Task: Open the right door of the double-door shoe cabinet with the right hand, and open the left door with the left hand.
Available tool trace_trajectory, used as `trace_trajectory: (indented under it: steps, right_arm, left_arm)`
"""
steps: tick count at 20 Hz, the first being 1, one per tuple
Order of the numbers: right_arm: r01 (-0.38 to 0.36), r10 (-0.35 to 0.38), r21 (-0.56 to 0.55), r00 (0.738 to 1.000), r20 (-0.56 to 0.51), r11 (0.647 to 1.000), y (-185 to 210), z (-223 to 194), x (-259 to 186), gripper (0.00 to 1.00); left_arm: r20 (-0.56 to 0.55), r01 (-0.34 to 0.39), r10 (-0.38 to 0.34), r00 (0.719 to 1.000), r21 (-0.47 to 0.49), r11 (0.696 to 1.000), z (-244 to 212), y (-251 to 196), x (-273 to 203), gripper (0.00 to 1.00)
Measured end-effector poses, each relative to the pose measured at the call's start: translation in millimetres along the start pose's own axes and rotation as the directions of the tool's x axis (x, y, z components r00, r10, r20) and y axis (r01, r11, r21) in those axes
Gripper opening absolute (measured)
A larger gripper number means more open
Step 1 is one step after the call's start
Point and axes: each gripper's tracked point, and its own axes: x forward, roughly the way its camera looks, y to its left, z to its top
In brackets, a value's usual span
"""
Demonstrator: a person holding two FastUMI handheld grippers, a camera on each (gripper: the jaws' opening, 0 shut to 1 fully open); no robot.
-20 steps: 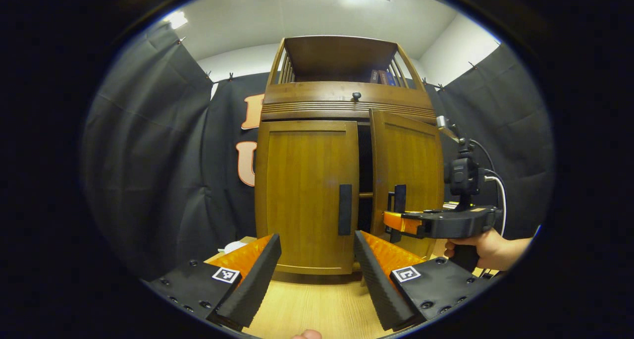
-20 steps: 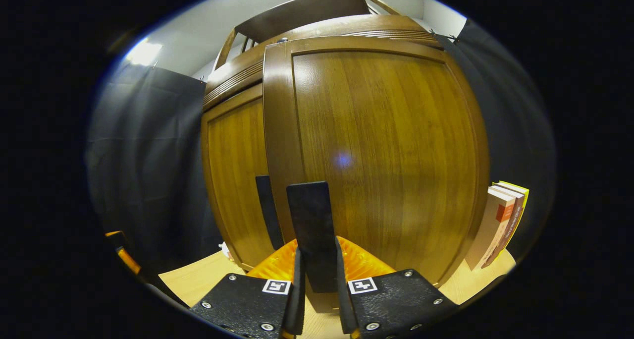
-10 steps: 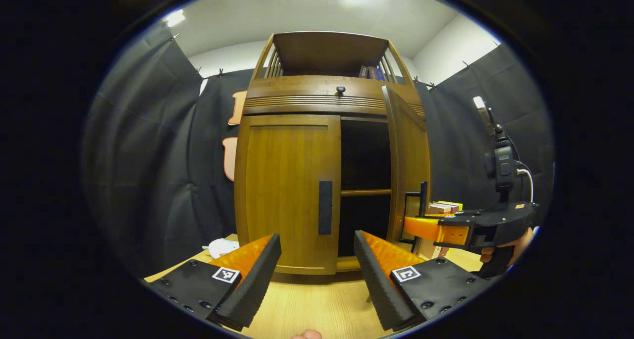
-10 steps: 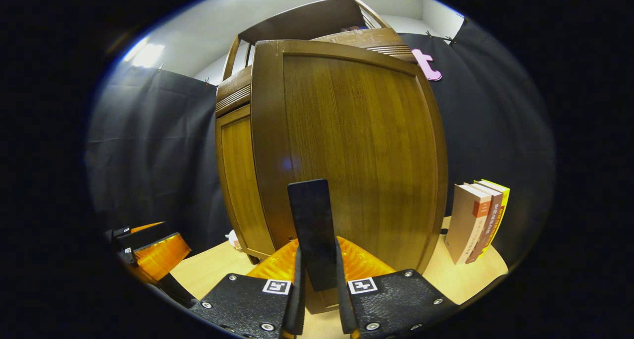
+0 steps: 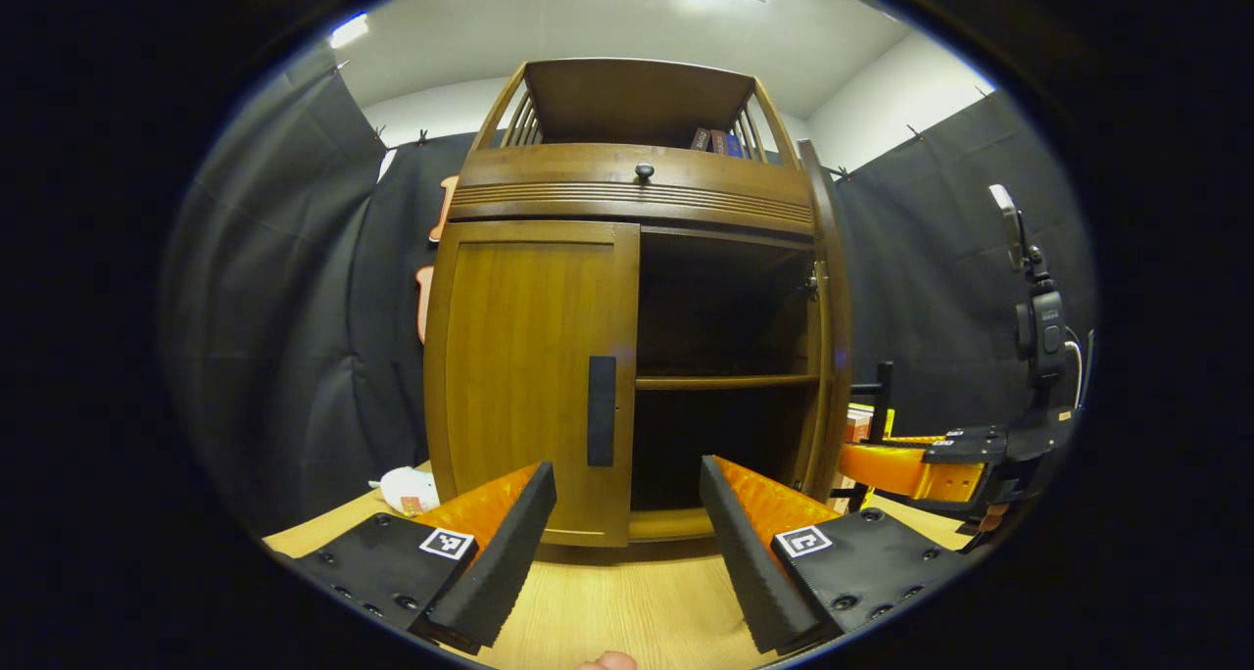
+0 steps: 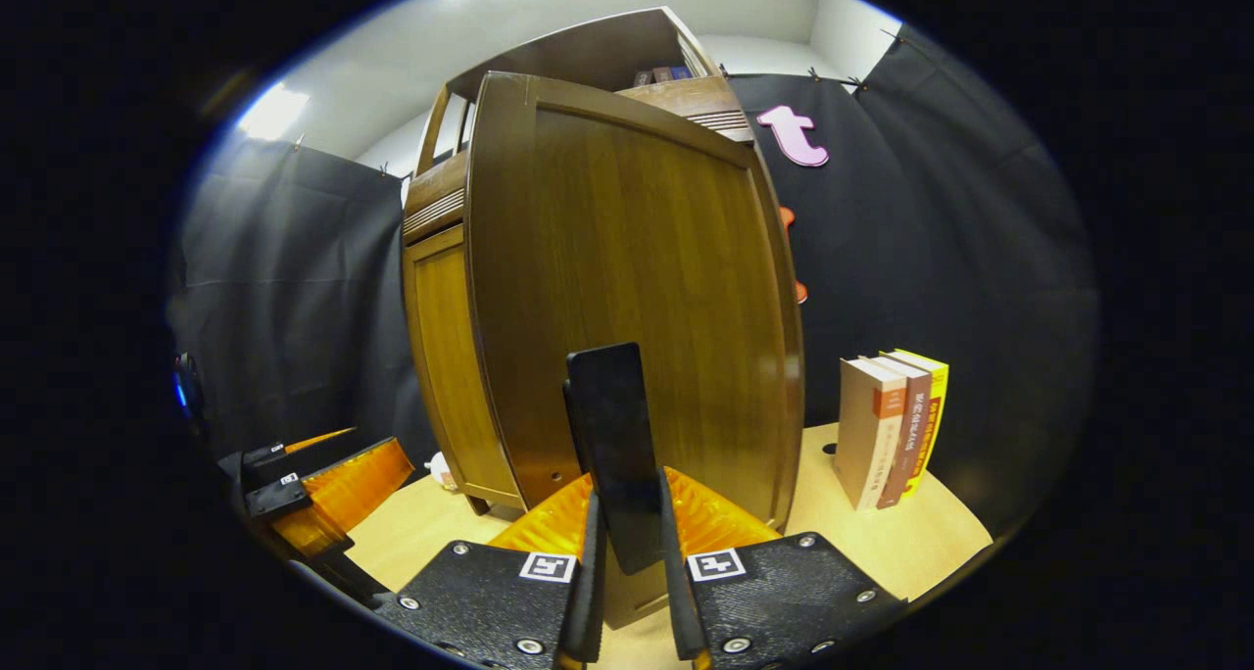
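The wooden shoe cabinet [image 5: 627,195] stands in front of me on the table. Its left door [image 5: 529,376] is closed, with a dark upright handle [image 5: 602,410] near the inner edge. My left gripper [image 5: 627,474] is open a short way in front of that handle, holding nothing. The right door [image 5: 831,337] is swung wide and shows edge-on, baring the dark inside and a shelf [image 5: 725,382]. In the right gripper view, my right gripper [image 6: 627,538] is shut on the right door's handle [image 6: 609,435], with the door panel [image 6: 637,278] close behind it.
Three books [image 6: 892,425] stand upright on the table [image 5: 607,606] to the right of the open door. A small white object [image 5: 407,489] lies left of the cabinet's base. A drawer knob [image 5: 644,171] sits above the doors. Black cloth walls surround the booth.
The right gripper has pulled the right door from slightly ajar to wide open, swinging out to the right. The left gripper stays open and has drifted a little to the right.
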Motion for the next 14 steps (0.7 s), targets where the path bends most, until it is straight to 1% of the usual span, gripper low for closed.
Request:
trace_trajectory:
  steps: [3,4,5,6,7,8,10,13,14]
  right_arm:
    - [0.029,-0.03,-0.008,0.999,-0.033,1.0,-22.8,-12.1,-15.1,0.27]
    - [0.039,-0.039,0.007,0.999,0.002,0.999,-28.0,-4.4,-19.1,0.27]
    - [0.042,-0.042,-0.001,0.999,-0.008,0.999,-32.8,-6.7,-22.3,0.27]
    - [0.053,-0.053,-0.011,0.999,0.005,0.999,-38.8,-3.7,-25.0,0.21]
    - [0.074,-0.074,-0.02,0.997,0.001,0.997,-48.2,-5.6,-28.2,0.25]
    - [0.096,-0.096,-0.026,0.995,0.008,0.995,-55.9,-3.3,-31.3,0.18]
    - [0.145,-0.145,-0.051,0.989,0.012,0.988,-72.6,-2.0,-36.9,0.15]
    - [0.192,-0.192,-0.049,0.981,0.016,0.98,-94.0,-0.8,-45.8,0.11]
    - [0.203,-0.202,-0.046,0.979,0.023,0.978,-103.3,0.7,-49.1,0.09]
  left_arm:
    - [-0.013,0.03,-0.029,0.999,0.004,1.0,-2.0,-13.8,0.5,0.94]
    - [-0.013,0.04,-0.039,0.999,0.008,0.999,-1.8,-17.7,2.0,0.96]
    - [-0.012,0.046,-0.046,0.999,0.011,0.999,-2.9,-20.8,3.5,0.94]
    - [-0.013,0.052,-0.052,0.999,0.011,0.999,-3.4,-24.2,5.7,0.94]
    - [-0.017,0.059,-0.058,0.998,0.009,0.998,-4.4,-27.9,5.9,0.94]
    - [-0.022,0.067,-0.067,0.998,0.006,0.998,-6.1,-32.4,5.6,0.94]
    - [-0.031,0.088,-0.087,0.996,0.001,0.996,-12.1,-41.4,5.4,0.96]
    - [-0.032,0.112,-0.112,0.993,0.0,0.994,-11.5,-51.9,3.3,0.96]
    - [-0.031,0.118,-0.118,0.993,0.001,0.993,-11.2,-53.0,2.9,0.94]
